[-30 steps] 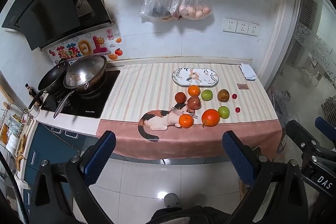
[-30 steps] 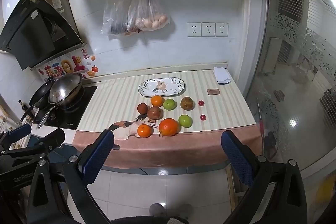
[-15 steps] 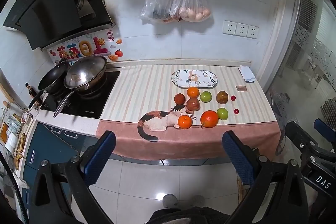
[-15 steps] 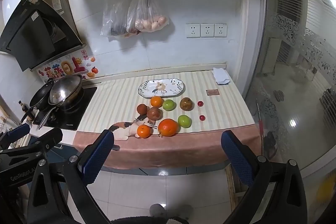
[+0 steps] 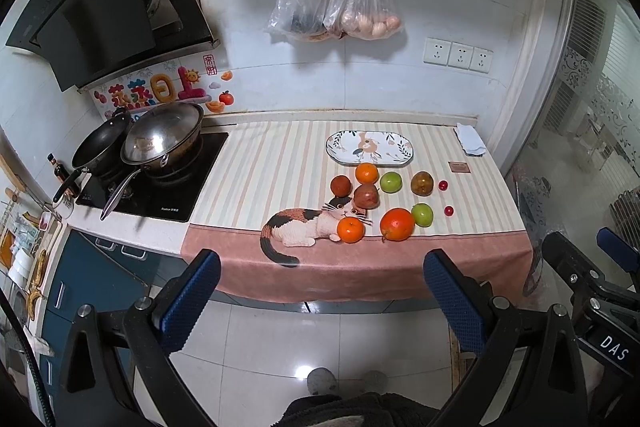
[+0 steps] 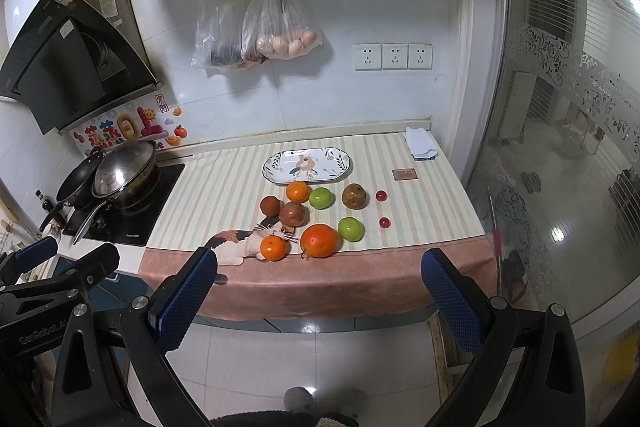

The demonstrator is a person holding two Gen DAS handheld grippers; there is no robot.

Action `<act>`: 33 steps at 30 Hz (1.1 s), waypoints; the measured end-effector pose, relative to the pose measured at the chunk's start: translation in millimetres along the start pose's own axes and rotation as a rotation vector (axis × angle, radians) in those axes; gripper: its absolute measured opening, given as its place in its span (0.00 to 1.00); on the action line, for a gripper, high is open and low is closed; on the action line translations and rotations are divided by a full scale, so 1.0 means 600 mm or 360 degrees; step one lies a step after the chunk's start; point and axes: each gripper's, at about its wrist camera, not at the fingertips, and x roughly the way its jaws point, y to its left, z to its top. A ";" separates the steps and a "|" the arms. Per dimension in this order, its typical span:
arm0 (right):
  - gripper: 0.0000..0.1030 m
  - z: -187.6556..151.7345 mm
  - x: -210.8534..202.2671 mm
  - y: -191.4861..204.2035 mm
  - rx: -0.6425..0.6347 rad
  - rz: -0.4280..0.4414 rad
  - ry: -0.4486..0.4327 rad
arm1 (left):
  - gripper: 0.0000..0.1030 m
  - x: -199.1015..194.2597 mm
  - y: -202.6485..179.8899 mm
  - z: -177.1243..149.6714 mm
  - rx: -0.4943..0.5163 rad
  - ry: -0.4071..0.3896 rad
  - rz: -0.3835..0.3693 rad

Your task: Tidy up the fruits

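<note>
Above the floor, both tongs hang spread, empty.

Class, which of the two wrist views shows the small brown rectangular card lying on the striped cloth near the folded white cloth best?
The right wrist view: the small brown rectangular card appears larger there, with faint lettering visible but unreadable. The left wrist view also shows the card unobstructed, but smaller and plainer, beside the folded white cloth.
</note>
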 end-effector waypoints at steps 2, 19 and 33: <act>1.00 0.001 0.001 0.001 0.0001 -0.0001 0.0003 | 1.00 -0.001 0.000 0.000 0.0000 0.0000 0.0000; 1.00 0.003 0.000 0.001 -0.0003 -0.0006 -0.0005 | 1.00 -0.005 0.000 -0.001 -0.0006 -0.0004 -0.0002; 1.00 0.015 0.006 -0.001 0.0002 -0.0007 -0.0007 | 1.00 -0.006 0.002 0.003 -0.0011 -0.0005 -0.0006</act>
